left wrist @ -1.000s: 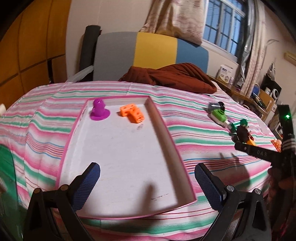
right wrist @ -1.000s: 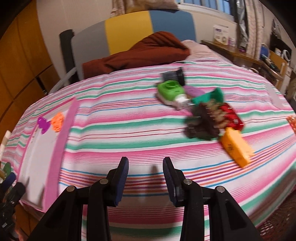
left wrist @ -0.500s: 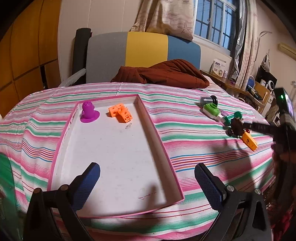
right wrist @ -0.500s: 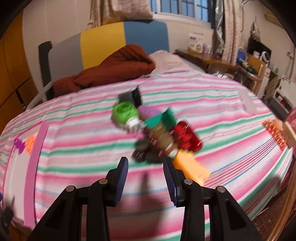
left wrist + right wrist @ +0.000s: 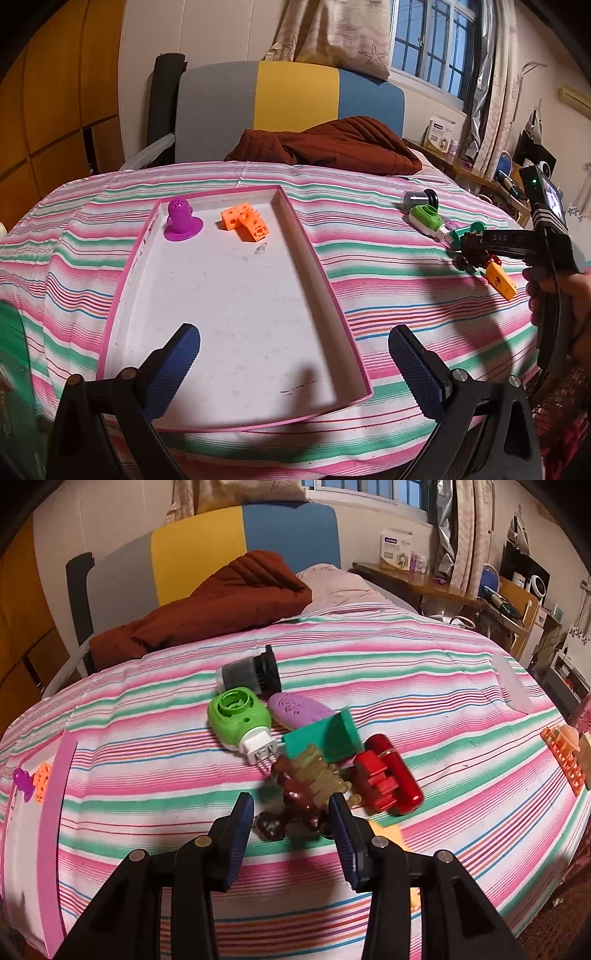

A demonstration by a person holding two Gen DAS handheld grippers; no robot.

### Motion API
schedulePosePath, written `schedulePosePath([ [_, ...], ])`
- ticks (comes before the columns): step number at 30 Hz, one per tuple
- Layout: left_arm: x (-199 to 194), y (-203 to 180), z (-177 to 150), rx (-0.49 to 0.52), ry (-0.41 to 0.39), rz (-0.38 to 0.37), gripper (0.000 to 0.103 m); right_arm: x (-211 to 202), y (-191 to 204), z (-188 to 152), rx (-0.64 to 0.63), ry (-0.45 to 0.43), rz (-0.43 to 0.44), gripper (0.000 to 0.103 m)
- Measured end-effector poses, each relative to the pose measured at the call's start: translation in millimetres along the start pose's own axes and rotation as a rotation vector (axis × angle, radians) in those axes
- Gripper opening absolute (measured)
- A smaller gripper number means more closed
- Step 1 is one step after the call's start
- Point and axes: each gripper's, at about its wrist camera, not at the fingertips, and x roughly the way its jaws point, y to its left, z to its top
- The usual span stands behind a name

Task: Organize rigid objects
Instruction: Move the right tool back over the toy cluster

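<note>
Brown spiky toy [image 5: 308, 794] lies lengthwise between the open right gripper [image 5: 291, 818].

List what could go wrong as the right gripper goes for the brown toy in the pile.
1. The right gripper is open around the brown knobbly toy, which touches the red piece and the green plug-in; closing may drag or pinch a neighbour.
2. The toy's bumpy, irregular shape may slip from the pads.
3. The orange block lies partly hidden under the right gripper and could get knocked.
</note>
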Motion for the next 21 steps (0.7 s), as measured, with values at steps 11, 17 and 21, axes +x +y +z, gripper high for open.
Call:
schedulePosePath([
  [11, -4, 6, -1, -0.021, -0.007, 0.018, 0.103, -16, 65, -24, -0.268, 0.051, 0.324, 0.044],
  [17, -7, 9, -1, -0.033, -0.017, 0.017, 0.103, -36, 56, -29, -0.263, -0.028, 0.251, 0.044],
  [21, -6, 6, -1, -0.027, -0.010, 0.009, 0.103, -43, 28, -21, -0.146, -0.030, 0.069, 0.044],
])
